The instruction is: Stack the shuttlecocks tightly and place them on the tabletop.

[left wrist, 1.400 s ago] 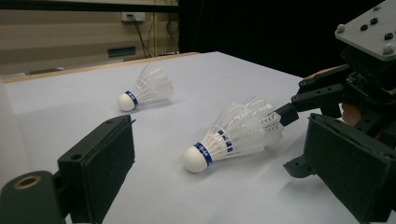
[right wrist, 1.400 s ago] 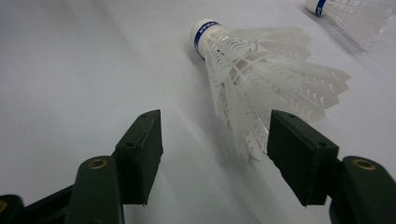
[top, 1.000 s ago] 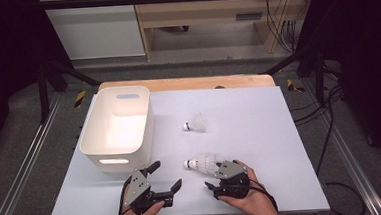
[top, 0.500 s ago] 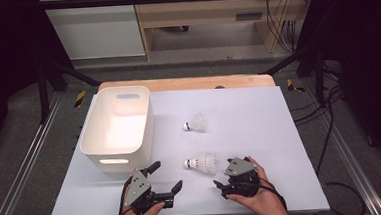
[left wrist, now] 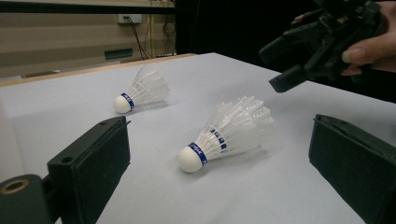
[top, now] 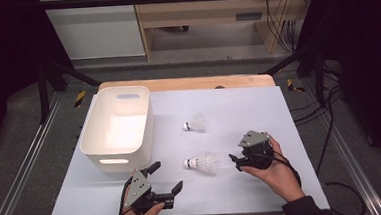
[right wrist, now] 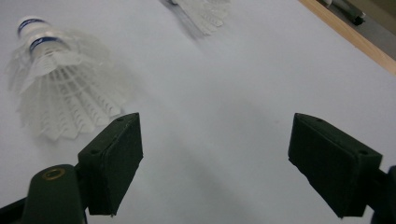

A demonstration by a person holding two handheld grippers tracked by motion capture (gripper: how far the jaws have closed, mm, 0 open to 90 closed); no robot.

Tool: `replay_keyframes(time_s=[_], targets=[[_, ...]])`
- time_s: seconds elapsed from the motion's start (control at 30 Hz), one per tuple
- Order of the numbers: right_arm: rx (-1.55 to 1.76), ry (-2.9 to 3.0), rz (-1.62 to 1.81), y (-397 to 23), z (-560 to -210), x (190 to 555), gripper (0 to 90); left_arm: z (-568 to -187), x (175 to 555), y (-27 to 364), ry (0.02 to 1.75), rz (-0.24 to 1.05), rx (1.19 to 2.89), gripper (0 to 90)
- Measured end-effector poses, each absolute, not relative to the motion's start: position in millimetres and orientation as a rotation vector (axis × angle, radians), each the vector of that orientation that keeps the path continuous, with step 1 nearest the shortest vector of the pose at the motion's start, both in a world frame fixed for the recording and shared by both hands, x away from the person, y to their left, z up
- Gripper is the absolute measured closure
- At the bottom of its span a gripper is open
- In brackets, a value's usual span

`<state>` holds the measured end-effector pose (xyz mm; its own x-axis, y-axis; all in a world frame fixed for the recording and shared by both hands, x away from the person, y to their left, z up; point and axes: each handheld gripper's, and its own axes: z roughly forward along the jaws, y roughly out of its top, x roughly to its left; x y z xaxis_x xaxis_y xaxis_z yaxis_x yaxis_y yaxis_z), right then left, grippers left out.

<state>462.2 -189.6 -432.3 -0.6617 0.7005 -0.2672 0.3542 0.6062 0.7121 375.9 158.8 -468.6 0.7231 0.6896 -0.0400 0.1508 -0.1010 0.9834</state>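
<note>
White bin [top: 117, 124] at table's left, nothing inside. White table sheet [top: 259, 113] under everything, dark room beyond. Right gripper [top: 235, 161] just right of near shuttlecock [top: 203, 163], jaws just widened, nothing between. Left gripper [top: 166, 176] at front edge, jaws apart, empty. Far shuttlecock [top: 195, 123] lying mid-table, unobstructed.

A white sheet [top: 258, 108] covers a wooden table [top: 187, 83], whose edge shows along the far side. Metal rails [top: 27, 167] run along both sides over grey floor [top: 38, 102]. Behind stand a white cabinet [top: 91, 26] and a light wooden bench [top: 207, 11]. Black cables [top: 330, 129] trail at the right. The room's edges are dark, the table brightly lit.
</note>
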Motion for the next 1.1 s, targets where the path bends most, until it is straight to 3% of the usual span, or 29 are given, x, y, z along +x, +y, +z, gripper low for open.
replay_keyframes(time_s=[1.1], targets=[[0.777, 2.445, 0.823, -117.7, -424.0, 553.8, 18.6, -468.6, 377.0, 160.6, 0.687, 0.513, 1.628, 4.9]])
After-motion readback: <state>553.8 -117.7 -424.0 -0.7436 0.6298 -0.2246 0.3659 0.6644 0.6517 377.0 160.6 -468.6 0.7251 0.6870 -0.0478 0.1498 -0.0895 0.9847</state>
